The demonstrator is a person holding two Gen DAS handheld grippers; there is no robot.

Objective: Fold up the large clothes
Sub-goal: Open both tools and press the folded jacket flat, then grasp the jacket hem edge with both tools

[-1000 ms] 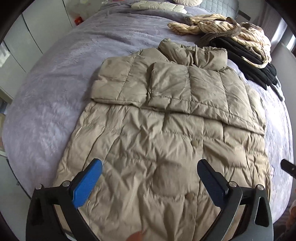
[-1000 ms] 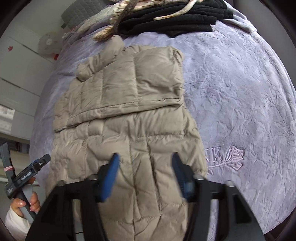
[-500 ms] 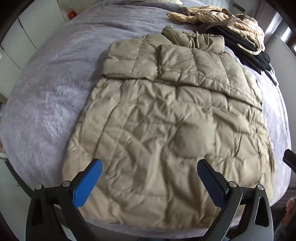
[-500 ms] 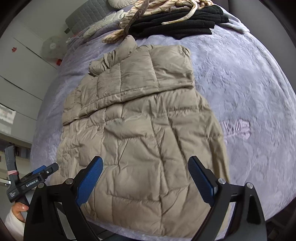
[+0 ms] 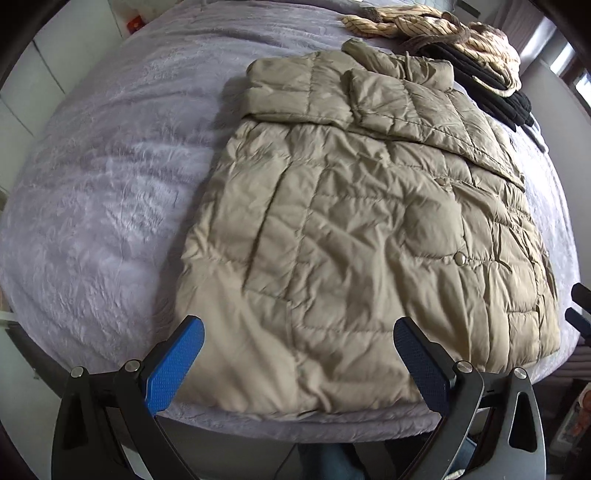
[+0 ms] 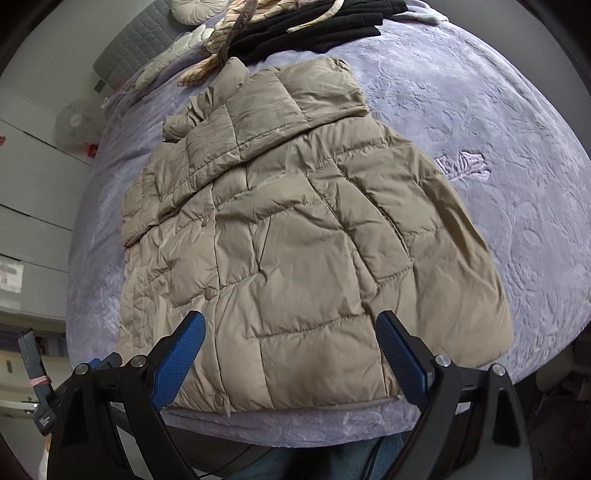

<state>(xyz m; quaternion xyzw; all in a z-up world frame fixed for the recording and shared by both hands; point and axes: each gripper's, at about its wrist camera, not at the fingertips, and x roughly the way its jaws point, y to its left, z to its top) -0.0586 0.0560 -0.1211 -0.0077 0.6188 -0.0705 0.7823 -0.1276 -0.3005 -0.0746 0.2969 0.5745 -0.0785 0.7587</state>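
A beige quilted puffer jacket (image 5: 362,221) lies flat on the bed with its hem at the near edge and both sleeves folded across the chest; it also shows in the right wrist view (image 6: 295,240). My left gripper (image 5: 299,354) is open and empty, hovering over the hem near the jacket's left side. My right gripper (image 6: 290,350) is open and empty, hovering over the hem near the jacket's right side. Neither gripper touches the jacket.
The jacket rests on a lavender embossed blanket (image 5: 110,192) covering the bed (image 6: 498,129). A pile of black and striped cream clothes (image 5: 476,62) lies at the far side beyond the collar, also in the right wrist view (image 6: 306,29). The bed's near edge runs just under both grippers.
Both grippers have pulled back toward the bed's near edge, off the jacket's middle to its hem. The right gripper's jaws have opened wider. The jacket lies still.
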